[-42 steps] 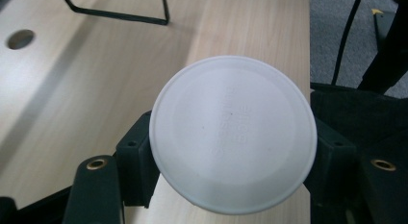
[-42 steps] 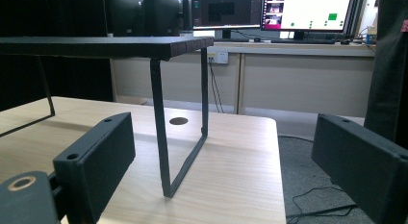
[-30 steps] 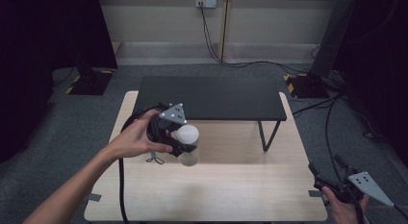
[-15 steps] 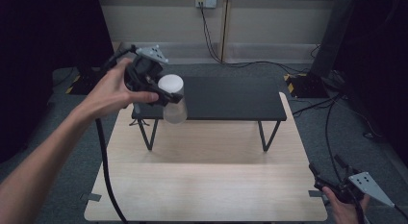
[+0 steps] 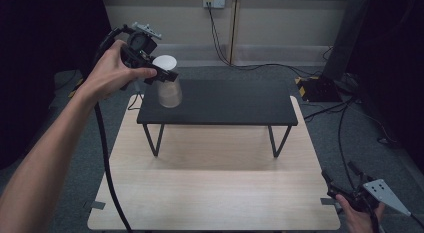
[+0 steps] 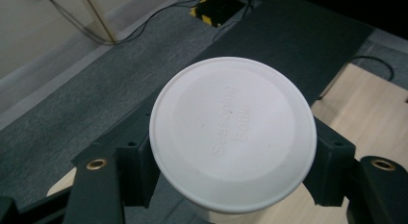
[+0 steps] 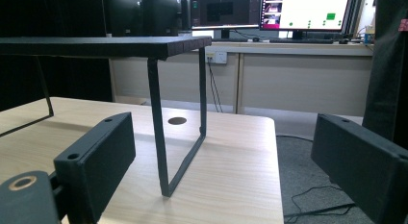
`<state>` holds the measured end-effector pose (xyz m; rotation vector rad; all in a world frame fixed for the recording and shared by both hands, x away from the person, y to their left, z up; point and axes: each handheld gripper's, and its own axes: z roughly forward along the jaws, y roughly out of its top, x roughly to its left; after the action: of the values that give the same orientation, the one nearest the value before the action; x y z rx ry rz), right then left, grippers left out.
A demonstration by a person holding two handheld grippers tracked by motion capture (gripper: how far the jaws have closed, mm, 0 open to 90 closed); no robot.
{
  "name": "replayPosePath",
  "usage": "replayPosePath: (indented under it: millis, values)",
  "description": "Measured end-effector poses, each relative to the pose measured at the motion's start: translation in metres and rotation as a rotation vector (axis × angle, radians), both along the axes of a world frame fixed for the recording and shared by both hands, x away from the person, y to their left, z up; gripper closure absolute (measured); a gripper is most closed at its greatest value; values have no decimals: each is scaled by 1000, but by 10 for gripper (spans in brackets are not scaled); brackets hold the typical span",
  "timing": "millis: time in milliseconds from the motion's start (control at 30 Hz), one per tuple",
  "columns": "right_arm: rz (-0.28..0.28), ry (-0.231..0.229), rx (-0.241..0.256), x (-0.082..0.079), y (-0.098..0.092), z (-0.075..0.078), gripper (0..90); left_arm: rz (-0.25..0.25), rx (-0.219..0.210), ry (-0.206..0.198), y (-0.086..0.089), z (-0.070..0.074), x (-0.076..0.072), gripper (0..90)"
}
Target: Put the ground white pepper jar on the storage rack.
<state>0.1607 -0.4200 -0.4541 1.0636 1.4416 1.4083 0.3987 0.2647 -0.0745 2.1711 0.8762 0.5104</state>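
My left gripper is shut on a clear seasoning bottle with a white lid, held in the air over the left end of the black raised shelf. In the left gripper view the white lid sits between the two black jaws, which press on the bottle from both sides, with the shelf below. My right gripper rests low at the table's near right corner, open, with nothing between its jaws. Its own view looks along the wooden table at the shelf's metal leg.
The wooden table carries the black shelf on thin metal legs. A cable trails from the left gripper across the table's left edge. Cables and a yellow-black box lie on the grey floor behind. Monitors stand on a far desk.
My left gripper has lifted the bottle from the table surface up and away, to above the left end of the black shelf. The right gripper has stayed where it was.
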Motion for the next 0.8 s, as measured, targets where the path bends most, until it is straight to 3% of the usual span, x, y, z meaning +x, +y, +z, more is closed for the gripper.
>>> replayPosePath:
  millis: [300, 367, 467, 633, 800]
  values:
    - [-8, -3, 5, -1, -3, -1, 77, 128, -19, 6, 3, -19, 33, 335]
    - [-7, -2, 6, -1, -3, -1, 78, 146, 2, -4, 0, -23, 39, 335]
    - [-9, -4, 9, -2, -3, -1, 78, 185, 22, 16, -3, -28, 50, 335]
    - [-14, -9, 11, -3, -4, -1, 78, 238, -21, 18, 2, -38, 61, 335]
    - [-21, -18, 15, -4, -5, -2, 78, 292, -26, -7, 5, -44, 66, 335]
